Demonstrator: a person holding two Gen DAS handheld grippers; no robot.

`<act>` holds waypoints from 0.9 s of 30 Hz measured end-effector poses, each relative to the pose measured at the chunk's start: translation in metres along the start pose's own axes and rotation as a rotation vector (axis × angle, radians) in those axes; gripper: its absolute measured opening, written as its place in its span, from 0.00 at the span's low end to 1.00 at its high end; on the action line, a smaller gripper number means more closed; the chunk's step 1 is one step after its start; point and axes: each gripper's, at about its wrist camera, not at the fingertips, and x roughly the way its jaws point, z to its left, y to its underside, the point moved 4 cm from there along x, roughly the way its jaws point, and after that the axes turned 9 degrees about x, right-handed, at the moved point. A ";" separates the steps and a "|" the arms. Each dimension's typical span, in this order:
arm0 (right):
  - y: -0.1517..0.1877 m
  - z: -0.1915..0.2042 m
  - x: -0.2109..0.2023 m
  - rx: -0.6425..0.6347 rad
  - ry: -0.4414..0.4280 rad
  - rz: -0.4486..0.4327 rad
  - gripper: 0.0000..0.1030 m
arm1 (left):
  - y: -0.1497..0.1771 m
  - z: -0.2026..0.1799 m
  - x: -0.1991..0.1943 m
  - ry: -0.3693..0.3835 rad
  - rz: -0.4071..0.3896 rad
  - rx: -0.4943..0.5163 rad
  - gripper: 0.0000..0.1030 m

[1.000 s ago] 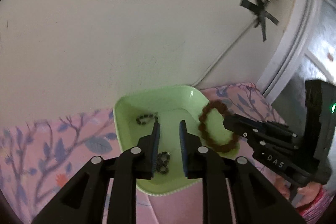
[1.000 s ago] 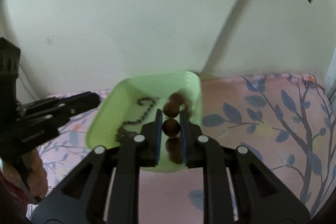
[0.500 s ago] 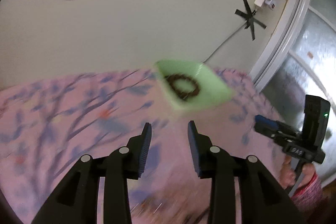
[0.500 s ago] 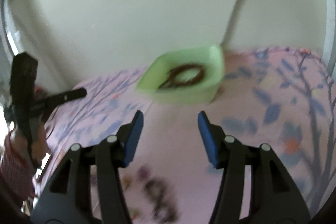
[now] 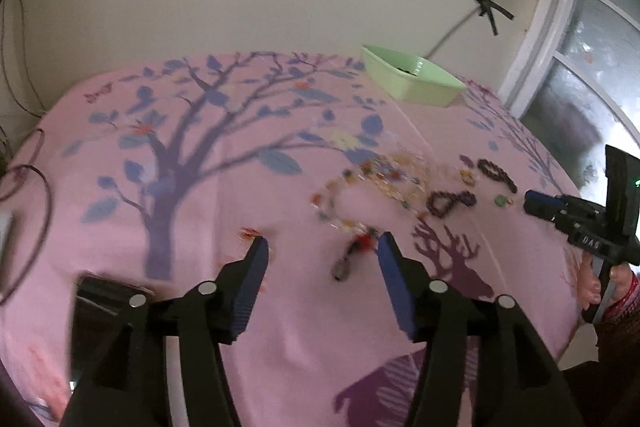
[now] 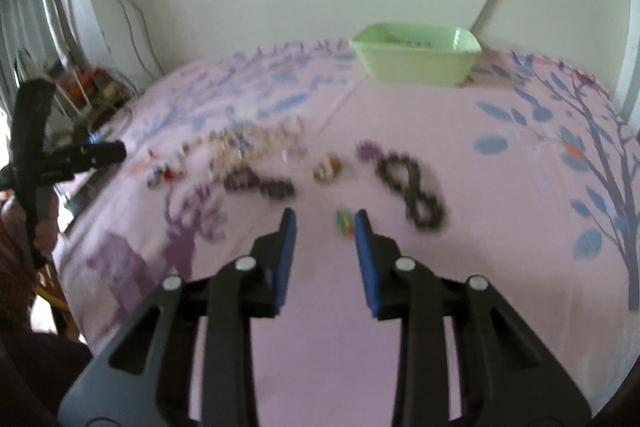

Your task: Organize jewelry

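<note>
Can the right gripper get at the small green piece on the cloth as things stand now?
Probably yes. The right gripper is open, and the green piece lies on the cloth just ahead, by its right finger, with nothing between; the dark bracelet lies apart.

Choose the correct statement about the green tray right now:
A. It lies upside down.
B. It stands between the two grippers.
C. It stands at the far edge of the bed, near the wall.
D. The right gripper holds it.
C: the green tray stands upright at the far edge of the pink bedsheet, near the wall, away from both open grippers.
</note>
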 end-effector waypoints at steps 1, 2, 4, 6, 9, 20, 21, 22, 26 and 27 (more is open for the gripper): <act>0.004 0.000 0.001 0.000 0.009 0.008 0.28 | 0.000 -0.005 0.005 0.014 0.001 0.008 0.32; 0.007 -0.002 0.001 -0.002 0.017 0.013 0.28 | 0.000 -0.007 0.009 0.016 0.002 0.016 0.32; 0.013 -0.003 0.003 -0.025 0.064 0.013 0.28 | 0.000 -0.014 0.019 0.016 0.011 0.045 0.32; 0.015 -0.005 0.006 -0.033 0.096 0.016 0.28 | 0.000 -0.021 0.030 0.012 0.032 0.079 0.32; 0.014 -0.008 0.010 -0.027 0.091 0.017 0.28 | 0.004 -0.030 0.044 -0.002 0.078 0.124 0.17; -0.009 0.003 0.033 -0.115 0.086 0.021 0.28 | 0.014 -0.037 0.013 0.111 0.044 0.059 0.00; -0.009 0.004 0.036 -0.118 0.085 0.030 0.28 | 0.014 -0.038 0.006 0.131 0.032 0.045 0.00; -0.008 0.004 0.037 -0.118 0.084 0.032 0.25 | 0.013 -0.039 -0.002 0.150 0.018 0.037 0.00; -0.007 0.003 0.032 -0.096 0.070 0.027 0.12 | -0.001 -0.047 -0.020 0.191 -0.026 0.035 0.00; -0.007 0.002 0.030 -0.091 0.066 0.022 0.12 | -0.006 -0.049 -0.023 0.201 -0.037 0.039 0.00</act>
